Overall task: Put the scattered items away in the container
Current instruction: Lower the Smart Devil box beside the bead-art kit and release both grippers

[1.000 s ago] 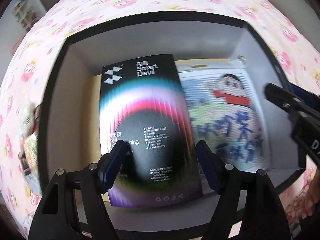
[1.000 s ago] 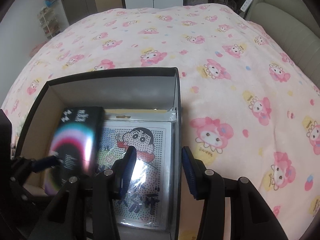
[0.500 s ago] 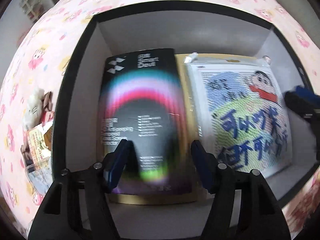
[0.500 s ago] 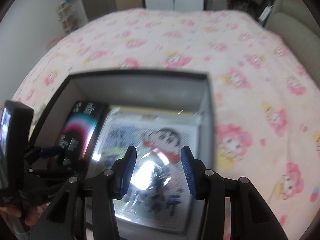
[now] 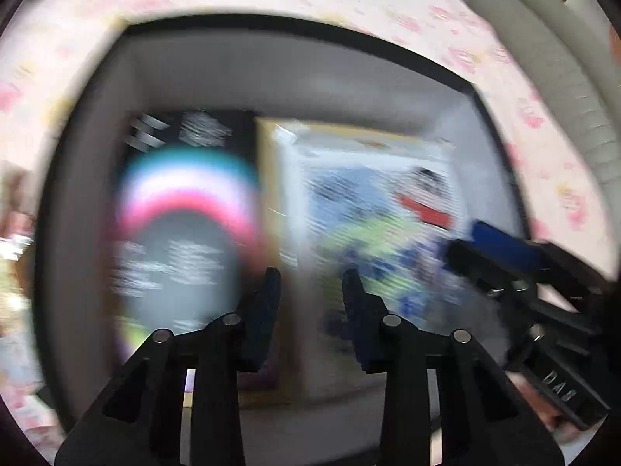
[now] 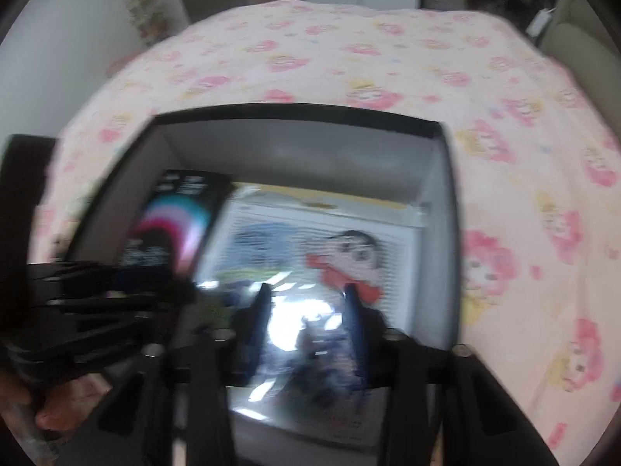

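The black phone-film package (image 5: pixel 182 233) and the cartoon bead-art pack (image 6: pixel 330 256) are lying flat side by side inside the grey box (image 6: pixel 302 151), which is sitting on the pink patterned bed (image 6: pixel 504 97). Above them the left tongs (image 5: pixel 310 291) and right tongs (image 6: pixel 306 303) are both closing on nothing, though blur is hampering the view. The placing step seems finished; next, each hand should be lifting clear to seek remaining items.

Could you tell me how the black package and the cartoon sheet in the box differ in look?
The black package is dark with a pink-and-teal arc and white print; the cartoon sheet is pale, showing a drawn character in red. The package is narrower, the sheet wider. The sheet's wrapper glares; the package shows none. Both lie flat, side by side, inside the box.
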`<state>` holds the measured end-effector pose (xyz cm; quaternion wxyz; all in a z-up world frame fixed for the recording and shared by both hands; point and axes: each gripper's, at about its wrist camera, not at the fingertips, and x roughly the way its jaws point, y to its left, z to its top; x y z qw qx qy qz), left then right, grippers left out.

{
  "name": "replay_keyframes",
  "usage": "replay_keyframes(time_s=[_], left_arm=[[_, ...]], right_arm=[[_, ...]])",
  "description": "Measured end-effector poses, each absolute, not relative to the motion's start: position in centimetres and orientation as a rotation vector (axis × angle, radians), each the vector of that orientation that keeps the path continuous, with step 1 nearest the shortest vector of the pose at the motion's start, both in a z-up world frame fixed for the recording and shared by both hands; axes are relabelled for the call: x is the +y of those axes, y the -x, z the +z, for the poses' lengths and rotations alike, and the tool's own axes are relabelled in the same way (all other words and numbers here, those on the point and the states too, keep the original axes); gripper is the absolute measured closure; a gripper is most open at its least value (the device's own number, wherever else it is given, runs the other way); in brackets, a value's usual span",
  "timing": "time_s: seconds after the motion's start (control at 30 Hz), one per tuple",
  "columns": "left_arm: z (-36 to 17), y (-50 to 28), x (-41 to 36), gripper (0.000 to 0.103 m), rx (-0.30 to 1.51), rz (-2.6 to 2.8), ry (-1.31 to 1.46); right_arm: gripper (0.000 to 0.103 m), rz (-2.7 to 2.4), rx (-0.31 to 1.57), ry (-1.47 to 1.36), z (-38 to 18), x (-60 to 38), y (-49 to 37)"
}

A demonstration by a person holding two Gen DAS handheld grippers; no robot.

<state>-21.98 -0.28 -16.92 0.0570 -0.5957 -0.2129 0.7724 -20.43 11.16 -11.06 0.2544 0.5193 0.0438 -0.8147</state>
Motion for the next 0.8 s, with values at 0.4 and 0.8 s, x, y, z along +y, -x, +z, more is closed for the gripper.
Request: replay_keyframes(time_s=[0.4, 0.8], left_arm=[[-14.9, 31.9, -7.0, 0.070, -0.479, 2.597, 1.864], [-18.2, 30.9, -6.2, 0.069, -0.362, 2.578, 2.011]], right_arm=[[0.074, -2.111, 0.188, -1.629, -15.2, 7.8, 28.8], [0.074, -2.010, -0.043, -1.653, -15.9, 9.1, 30.6]])
